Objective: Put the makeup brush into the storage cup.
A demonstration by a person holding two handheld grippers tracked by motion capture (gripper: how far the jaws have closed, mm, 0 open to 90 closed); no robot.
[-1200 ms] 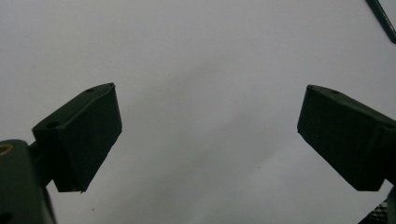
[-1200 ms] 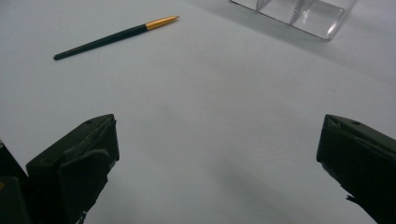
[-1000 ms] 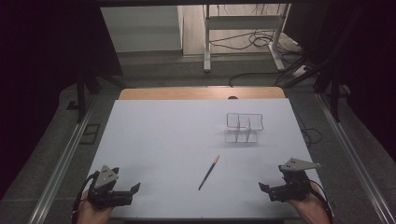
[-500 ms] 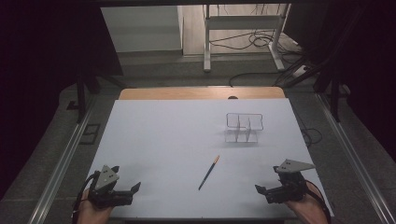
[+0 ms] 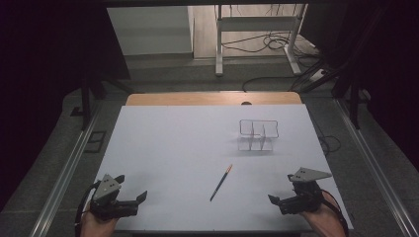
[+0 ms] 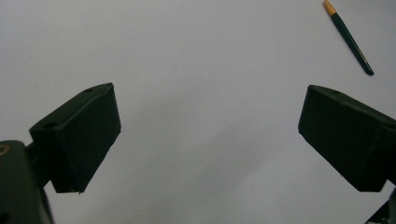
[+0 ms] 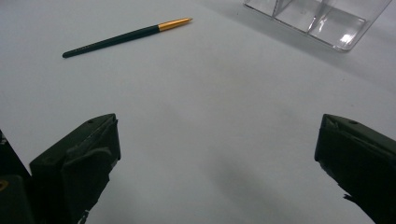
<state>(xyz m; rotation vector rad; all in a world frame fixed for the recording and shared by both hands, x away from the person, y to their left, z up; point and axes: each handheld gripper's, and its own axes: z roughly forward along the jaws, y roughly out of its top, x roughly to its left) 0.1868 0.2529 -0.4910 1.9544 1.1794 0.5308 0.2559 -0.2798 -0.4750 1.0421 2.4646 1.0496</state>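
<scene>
A dark green pen with a gold-orange end (image 5: 221, 182) lies slantwise on the white table (image 5: 178, 148), in the front middle. It appears top right in the left gripper view as the pen (image 6: 349, 38) and top left in the right gripper view as the pen (image 7: 126, 36). A clear plastic organiser with compartments (image 5: 258, 135) stands further back on the right, and its corner, the organiser (image 7: 317, 18), shows in the right gripper view. My left gripper (image 5: 133, 200) rests open at the front left corner, jaws wide and empty. My right gripper (image 5: 277, 201) is open at the front right, also empty.
The table's front edge runs just under both hands. A wooden strip (image 5: 212, 98) borders the far edge. Beyond it stand a metal stand (image 5: 257, 29) and cables on the floor. Metal rails (image 5: 64, 173) flank the table on both sides.
My right gripper has slid slightly toward the front edge and a little left. The left gripper, pen and organiser have stayed put.
</scene>
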